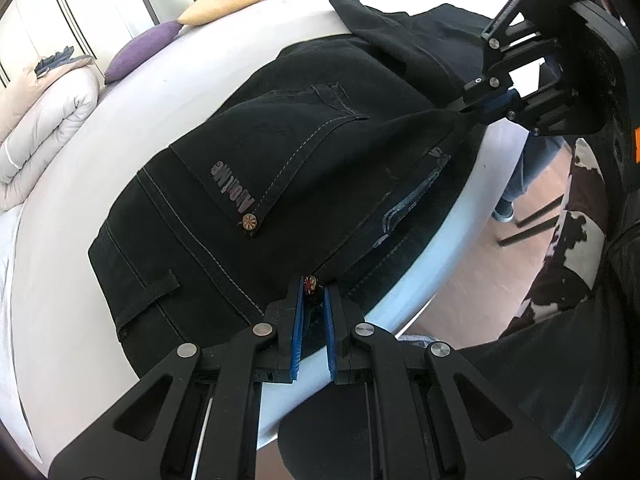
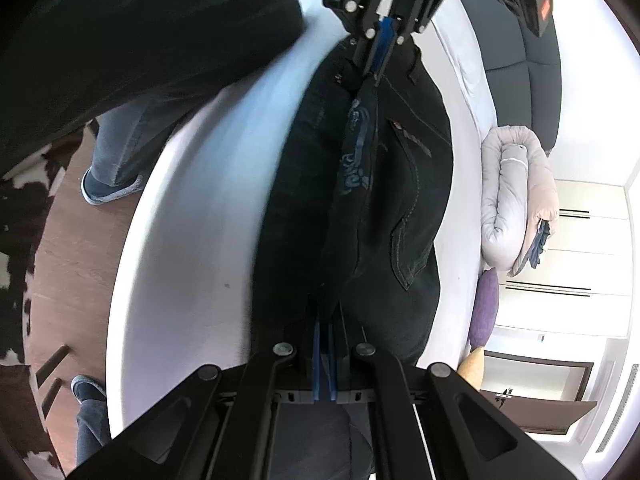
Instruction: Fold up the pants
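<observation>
Black denim pants (image 1: 280, 168) are spread on the white bed (image 1: 60, 248) near its edge, judged heavy, limp and thick-seamed, best pinched at waistband corners, where left gripper (image 1: 312, 292) and right gripper (image 2: 325, 322) jaws are clamped on cloth.

Left gripper (image 1: 312, 300) and right gripper (image 2: 325, 330) both point downward, jaws clamped nearly together.

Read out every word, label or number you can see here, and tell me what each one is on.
"Aiolike", roughly, letters partly unclear: printed on the back pocket of the black pants.
Pale print on the lifted pants fold: a pattern, no readable words.
White lettering on the left tool's body: cut off, unreadable.
Orange tag: blurred.
</observation>
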The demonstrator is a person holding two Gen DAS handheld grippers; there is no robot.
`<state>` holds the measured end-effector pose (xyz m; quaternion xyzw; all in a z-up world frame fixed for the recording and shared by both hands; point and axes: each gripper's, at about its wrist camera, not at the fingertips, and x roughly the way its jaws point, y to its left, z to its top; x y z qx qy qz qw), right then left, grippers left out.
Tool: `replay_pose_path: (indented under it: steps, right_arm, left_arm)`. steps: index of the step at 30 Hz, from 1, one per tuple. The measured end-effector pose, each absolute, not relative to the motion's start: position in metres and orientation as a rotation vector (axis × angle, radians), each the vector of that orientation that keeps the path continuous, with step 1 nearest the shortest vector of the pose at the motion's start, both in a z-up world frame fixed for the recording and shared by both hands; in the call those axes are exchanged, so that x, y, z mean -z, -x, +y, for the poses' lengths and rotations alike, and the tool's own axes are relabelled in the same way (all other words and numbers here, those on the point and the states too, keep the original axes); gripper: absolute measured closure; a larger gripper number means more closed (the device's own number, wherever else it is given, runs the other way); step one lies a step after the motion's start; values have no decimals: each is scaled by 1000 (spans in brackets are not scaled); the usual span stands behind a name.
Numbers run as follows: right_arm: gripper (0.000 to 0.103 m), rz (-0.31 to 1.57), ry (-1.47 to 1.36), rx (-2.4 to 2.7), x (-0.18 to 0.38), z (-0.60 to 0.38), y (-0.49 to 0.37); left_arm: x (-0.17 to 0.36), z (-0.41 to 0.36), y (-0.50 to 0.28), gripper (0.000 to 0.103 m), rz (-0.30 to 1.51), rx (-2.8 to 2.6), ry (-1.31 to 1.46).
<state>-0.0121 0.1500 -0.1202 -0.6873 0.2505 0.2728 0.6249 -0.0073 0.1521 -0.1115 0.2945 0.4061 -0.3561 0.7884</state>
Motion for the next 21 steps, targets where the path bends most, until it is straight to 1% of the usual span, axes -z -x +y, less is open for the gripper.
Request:
replay_pose_path:
  steps: [7, 9, 11, 12, 17, 21]
  right_arm:
    - [99, 595, 1570, -618, 126, 151, 10]
    - [99, 607, 1565, -616, 131, 154, 4]
    - [98, 619, 1558, -608, 136, 156, -4]
    - [98, 628, 1543, -605, 138, 158, -5]
    - [98, 660, 1479, -594, 138, 163, -14]
    - [96, 661, 1467, -578, 142, 168, -16]
  left_arm:
    - [115, 153, 15, 94, 880, 762, -629]
    - [111, 161, 5, 91, 889, 749, -613]
    - [112, 164, 3, 90, 892, 744, -580]
    - [110, 165, 3, 88, 900, 742, -571]
    - [94, 175, 17, 87, 955, 743, -614]
    - [64, 184, 13, 87, 926, 722, -493]
